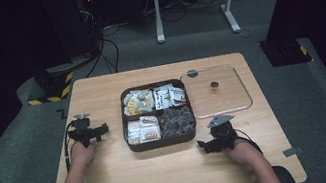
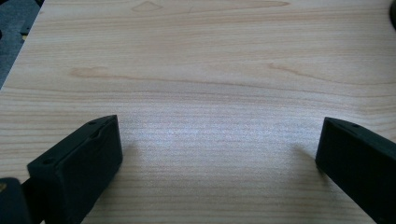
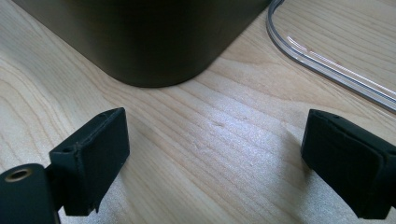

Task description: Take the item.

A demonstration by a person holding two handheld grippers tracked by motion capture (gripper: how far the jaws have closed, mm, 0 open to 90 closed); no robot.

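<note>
High view: resting on the wooden counter (image 1: 99, 87), left gripper (image 1: 88, 131) to the left of the dark brown tray (image 1: 127, 128), well apart from it, held from behind by the left hand (image 1: 82, 154). Sitting in the middle of the counter, that tray, split into four compartments: pale yellow-and-grey snack packs (image 1: 138, 101) at far left, white packets with black and red print (image 1: 170, 96) at far right, small beige-and-white wrapped sweets (image 1: 143, 129) at near left, dark wrapped pieces (image 1: 177, 120) at near right. Lying flat just beside the tray's right wall, a clear lid (image 1: 244, 90) with a small round knob (image 1: 214, 84) at its middle. Hovering or resting near the tray's near right corner, right gripper (image 1: 209, 145), gripped by the right hand (image 1: 242, 151), below the lid's near edge.

Left gripper view: looking along the left gripper (image 2: 218, 144) with fingers (image 2: 79, 168) spread wide, holding nothing, bare wood grain lying between them.

Right gripper view: pointing the right gripper (image 3: 215, 154) at the rounded corner of the tray (image 3: 154, 42), fingers (image 3: 91, 158) standing wide apart and empty, tray wall lying just ahead without touching them. Curving past at upper right, the rim of the clear lid (image 3: 322, 58), close beside the tray corner.
</note>
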